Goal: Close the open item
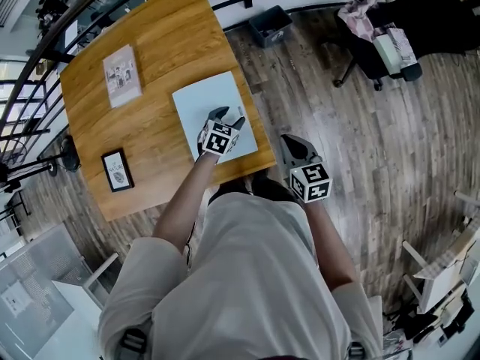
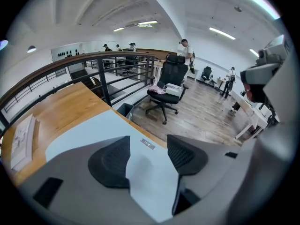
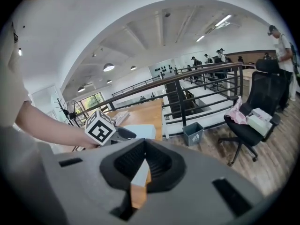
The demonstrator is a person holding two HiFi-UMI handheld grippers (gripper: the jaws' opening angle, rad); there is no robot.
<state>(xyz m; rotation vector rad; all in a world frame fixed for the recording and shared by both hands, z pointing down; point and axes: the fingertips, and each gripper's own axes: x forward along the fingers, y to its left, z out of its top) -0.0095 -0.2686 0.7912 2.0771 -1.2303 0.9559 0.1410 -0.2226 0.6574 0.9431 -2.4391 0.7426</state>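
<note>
**A:** Left gripper point(image 1: 228, 116) first. Its jaws stand wide apart with nothing pinched, and its own view shows only a flat pale surface between the pads.

**B:** And the right gripper point(image 1: 291, 142)?

**A:** Clenched, tips together on nothing. It hangs off the near right corner of the wooden table point(image 1: 150, 58), out over the floorboards.

**B:** Where's the thing to be closed?

**A:** That's the pale blue flat item point(image 1: 204, 100). It lies at the table's near right part, directly beneath the left gripper. I can't tell whether it's a laptop or a folder. It lies flat with no raised lid, so I'd judge it already closed.

**B:** Which way does it run?

**A:** Its long axis runs away from the person, leaning a touch left. The left gripper hovers above its near right portion, so the left hand is plainly the nearer one. The right is well apart from it, past the table edge.

**B:** Arm pose?

**A:** The left forearm reaches straight out from the body, with the gripper tipped steeply down at the cover. The right arm is tucked in and its gripper points down less steeply.

**B:** Anything smaller?

**A:** A printed booklet point(image 1: 121, 75) lies far left and a dark-framed card point(image 1: 118, 170) near left, both well clear. There's also a tiny label point(image 2: 147, 144) at the item's edge.
</note>
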